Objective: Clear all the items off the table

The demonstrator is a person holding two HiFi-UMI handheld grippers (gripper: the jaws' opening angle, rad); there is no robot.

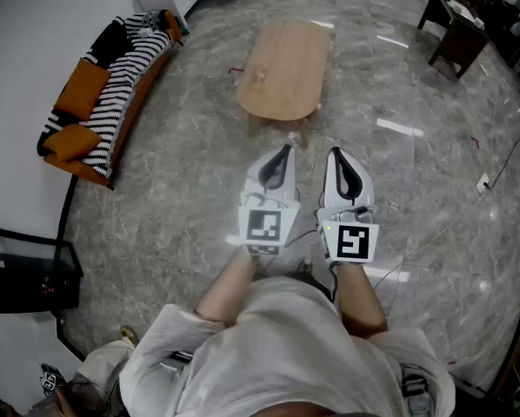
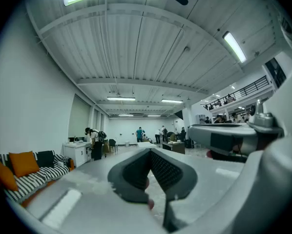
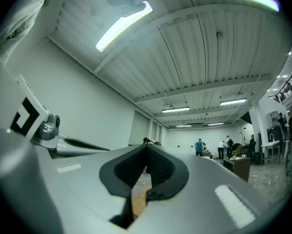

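Your left tool (image 1: 285, 150), right tool (image 1: 335, 155) both closed, empty; desk (image 1: 286, 55) ahead looks bare; clearing appears finished; small leftovers indeterminable.

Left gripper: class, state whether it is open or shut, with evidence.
Shut: the left gripper shows its jaw tips meeting in its own view, with nothing between them.

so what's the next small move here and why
Probably walk forward to the table. It stands well ahead of the left gripper and the right gripper. Both have their jaws together with nothing between them, so nothing on the table looks reachable yet. What lies on it is too small to tell from here.
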